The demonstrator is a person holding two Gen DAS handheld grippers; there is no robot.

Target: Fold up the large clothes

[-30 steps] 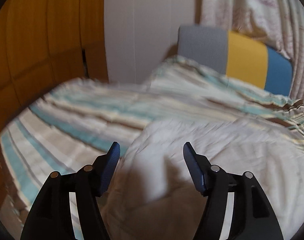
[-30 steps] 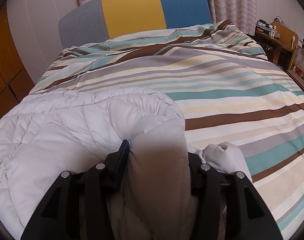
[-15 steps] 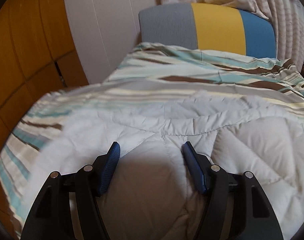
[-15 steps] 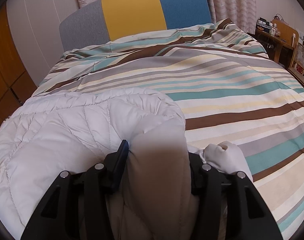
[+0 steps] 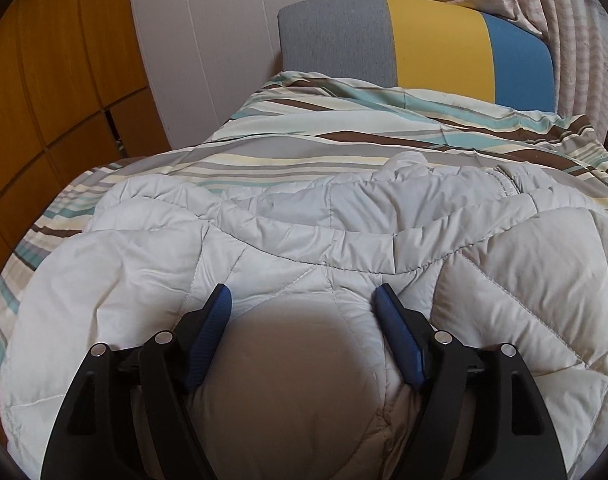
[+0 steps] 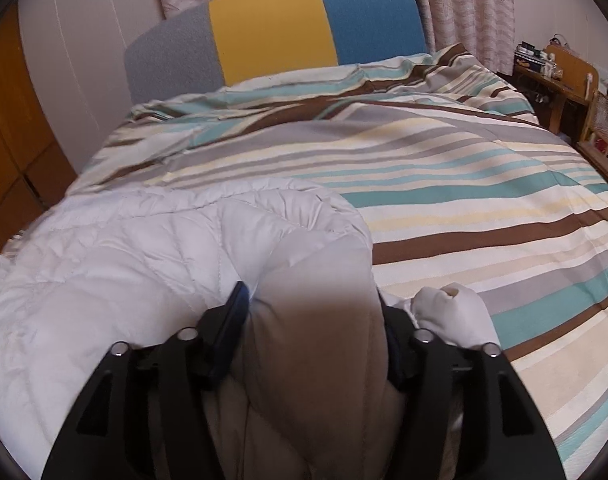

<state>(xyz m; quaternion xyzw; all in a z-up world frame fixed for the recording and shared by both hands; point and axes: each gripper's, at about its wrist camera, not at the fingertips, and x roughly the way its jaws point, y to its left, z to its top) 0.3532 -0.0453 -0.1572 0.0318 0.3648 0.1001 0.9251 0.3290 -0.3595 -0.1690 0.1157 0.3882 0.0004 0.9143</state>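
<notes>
Gripping a thick fold of the quilted jacket (image 6: 136, 264), your right gripper (image 6: 311, 320) holds; left gripper (image 5: 304, 312) straddles padding, jaws apart. Folding looks partway, unfinished.

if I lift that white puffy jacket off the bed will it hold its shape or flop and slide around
The quilted jacket bulges and creases between the left tongs, so it will probably flop. Its puffy padding suggests it is light for its bulk. The smooth shell may slip; the right tongs hold a thick fold.

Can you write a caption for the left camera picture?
Left gripper straddling a puffy white jacket on a striped bed.
</notes>
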